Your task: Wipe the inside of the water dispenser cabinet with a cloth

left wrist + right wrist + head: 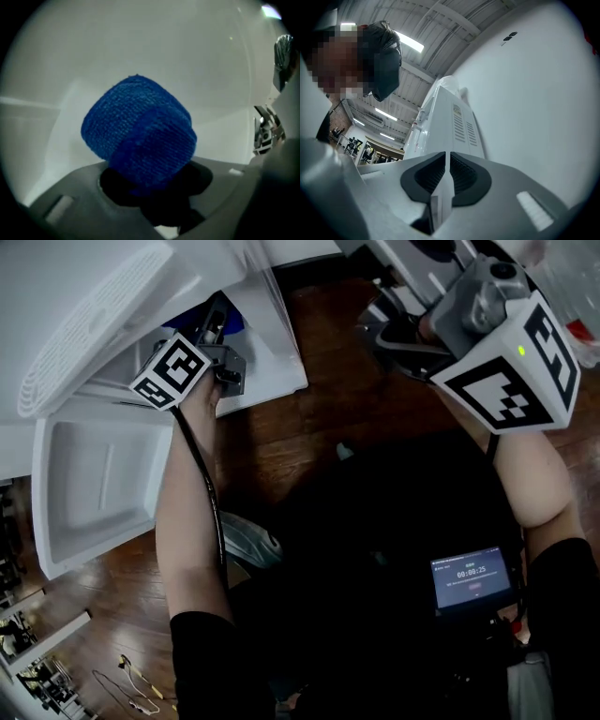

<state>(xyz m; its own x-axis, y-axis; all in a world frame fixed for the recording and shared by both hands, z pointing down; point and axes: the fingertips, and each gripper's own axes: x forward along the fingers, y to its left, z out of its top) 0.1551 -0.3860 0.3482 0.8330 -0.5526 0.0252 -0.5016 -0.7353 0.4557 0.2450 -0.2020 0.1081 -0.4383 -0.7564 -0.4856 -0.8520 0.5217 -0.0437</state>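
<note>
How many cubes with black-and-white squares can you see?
2: one cube on the left gripper by the white plastic cabinet, the other on the right gripper, upper right in the head view.

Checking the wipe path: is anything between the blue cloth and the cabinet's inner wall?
Nothing visible. The left gripper holds the blue cloth in front of the bare white cabinet wall.

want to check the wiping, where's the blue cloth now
The blue cloth is clamped in the left gripper, facing the white cabinet wall in the left gripper view; upper left in the head view.
</note>
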